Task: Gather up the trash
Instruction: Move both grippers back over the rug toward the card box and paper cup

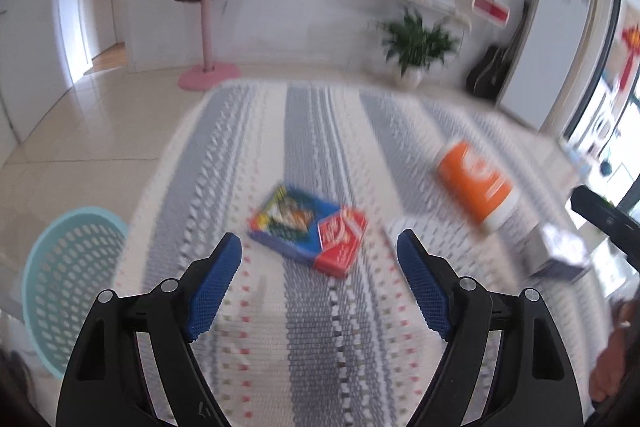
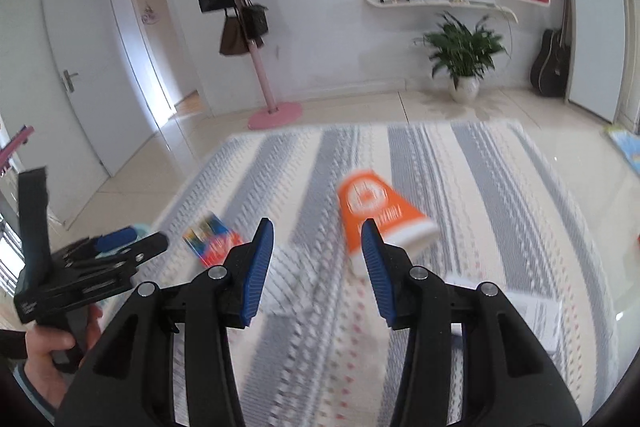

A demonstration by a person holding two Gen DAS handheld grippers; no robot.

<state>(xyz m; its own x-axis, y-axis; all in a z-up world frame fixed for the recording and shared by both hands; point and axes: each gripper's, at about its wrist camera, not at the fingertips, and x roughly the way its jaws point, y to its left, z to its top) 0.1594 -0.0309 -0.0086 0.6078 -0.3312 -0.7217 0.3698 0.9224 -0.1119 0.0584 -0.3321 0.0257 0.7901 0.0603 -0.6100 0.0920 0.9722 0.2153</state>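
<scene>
Your left gripper [image 1: 320, 251] and right gripper [image 2: 318, 239] gape empty, likely lining up the flat box [image 1: 308, 231] and orange cup [image 2: 380, 215]; blurred.

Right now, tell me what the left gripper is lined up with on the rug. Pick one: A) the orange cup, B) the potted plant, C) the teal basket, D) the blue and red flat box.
D. In the left wrist view the blue and red flat box lies straight ahead of the open left gripper; the orange cup lies off to the right on the striped rug and the teal basket stands off to the left.
</scene>
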